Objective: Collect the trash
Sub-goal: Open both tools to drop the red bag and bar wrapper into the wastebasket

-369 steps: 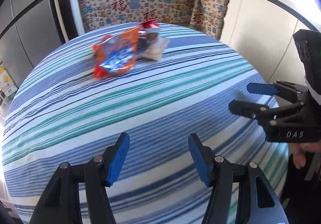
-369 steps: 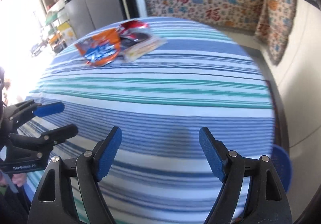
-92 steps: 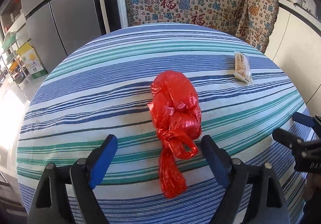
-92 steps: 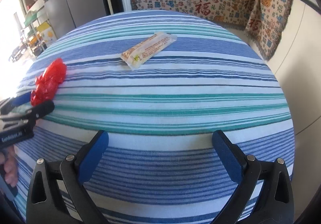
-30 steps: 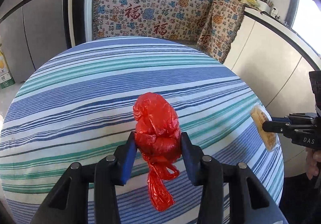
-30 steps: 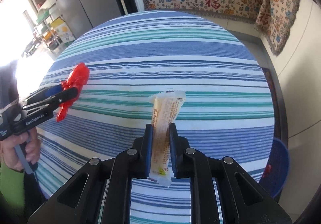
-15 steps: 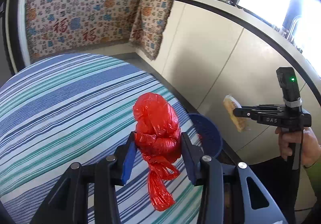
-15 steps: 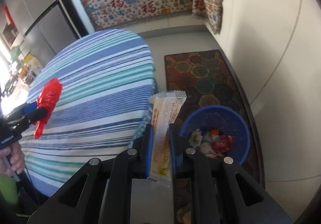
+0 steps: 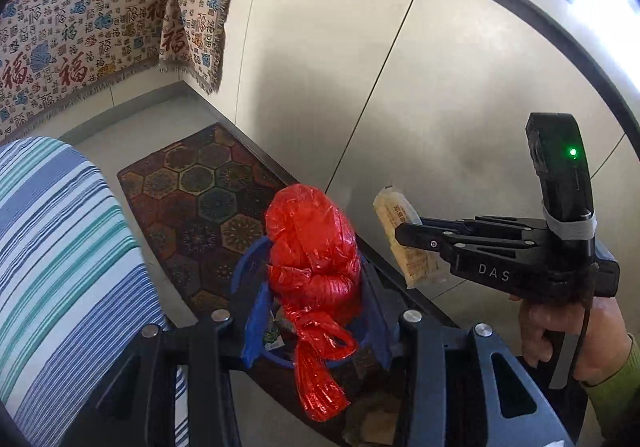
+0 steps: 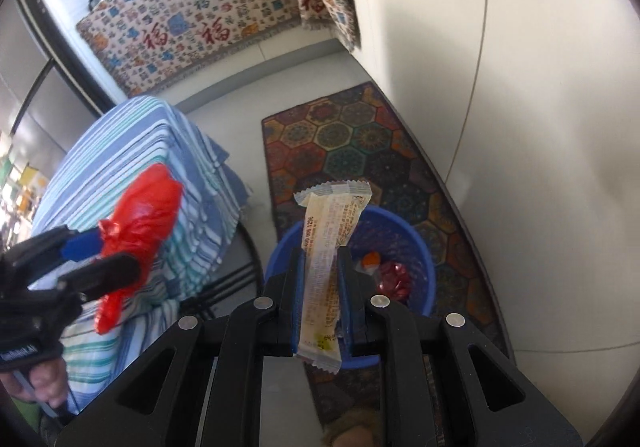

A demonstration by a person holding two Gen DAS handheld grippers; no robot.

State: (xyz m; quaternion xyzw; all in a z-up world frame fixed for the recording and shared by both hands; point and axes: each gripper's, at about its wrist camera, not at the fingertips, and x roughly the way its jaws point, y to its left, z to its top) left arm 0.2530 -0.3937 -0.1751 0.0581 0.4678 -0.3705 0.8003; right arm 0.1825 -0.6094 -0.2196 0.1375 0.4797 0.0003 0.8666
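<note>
Left wrist view, surroundings: below the claw a blue bin (image 9: 250,271) stands on a hexagon-patterned rug (image 9: 208,187) along the foot of pale cabinet fronts (image 9: 400,67); the striped bench cloth (image 9: 60,267) fills the 9 o'clock side; a patterned throw (image 9: 80,27) hangs at 11 o'clock.
Left wrist view, in the way: the red bag hides most of the bin's opening; a little trash shows in the bin beside it.
Left wrist view, left claw (image 9: 316,303): partly closed, blue pads pressed on both sides of a knotted red plastic bag (image 9: 312,247), whose tail hangs toward 6 o'clock.
Left wrist view, right claw (image 9: 404,235): at 3 o'clock, gripped by a hand (image 9: 560,331) in a green sleeve, pinching a pale snack wrapper (image 9: 400,239) in the air near the cabinets.

Right wrist view, surroundings: the blue bin (image 10: 400,231) sits on the rug (image 10: 352,139) at centre, already containing trash, with red and orange pieces showing; the bench cloth (image 10: 160,175) drapes at 9 o'clock, cabinet fronts (image 10: 520,87) at 2 o'clock.
Right wrist view, right claw (image 10: 322,287): almost closed, clamping the wrapper (image 10: 332,247) upright, with the bin's near rim behind it.
Right wrist view, left claw (image 10: 108,255): at 8 o'clock, gripping the red bag (image 10: 144,219) in front of the bench edge, left of the bin.
</note>
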